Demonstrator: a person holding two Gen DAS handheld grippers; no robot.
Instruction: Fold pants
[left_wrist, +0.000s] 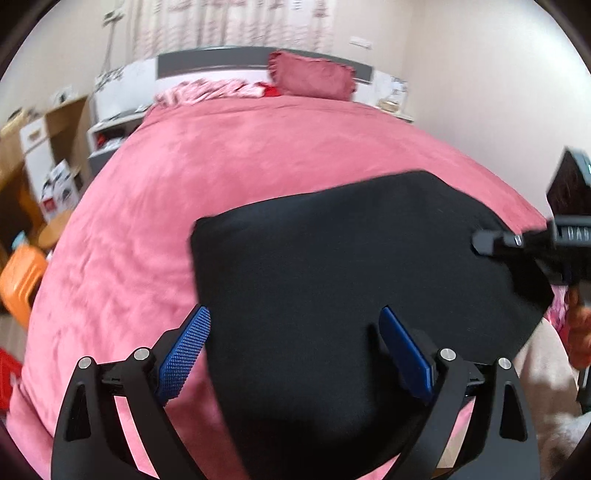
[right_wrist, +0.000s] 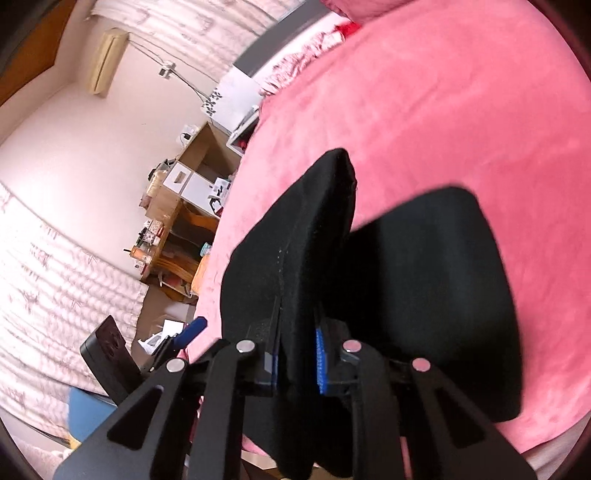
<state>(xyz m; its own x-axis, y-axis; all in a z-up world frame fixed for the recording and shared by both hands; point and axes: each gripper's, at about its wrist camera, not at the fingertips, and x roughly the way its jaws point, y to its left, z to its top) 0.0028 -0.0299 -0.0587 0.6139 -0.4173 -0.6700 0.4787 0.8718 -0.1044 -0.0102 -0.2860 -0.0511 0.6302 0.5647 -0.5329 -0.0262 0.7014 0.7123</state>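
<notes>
Right gripper (right_wrist: 295, 354) clamps the black pants (left_wrist: 351, 277), soft and limp, likely light; left gripper (left_wrist: 295, 332) gapes wide, so pinch the six-o'clock hem

1. The pants (left_wrist: 351, 280) run off the bottom edge of the left wrist view, so their near end is unseen.
2. The right gripper (left_wrist: 484, 243) is cut by the right edge there; its grip state cannot be told in that view.
3. In the right wrist view, pants (right_wrist: 295, 240) hide the pads (right_wrist: 320, 363) almost wholly.
4. The curtain (left_wrist: 236, 22) is blurred.
5. Shelf clutter (right_wrist: 155, 229) is too small to identify.
</notes>
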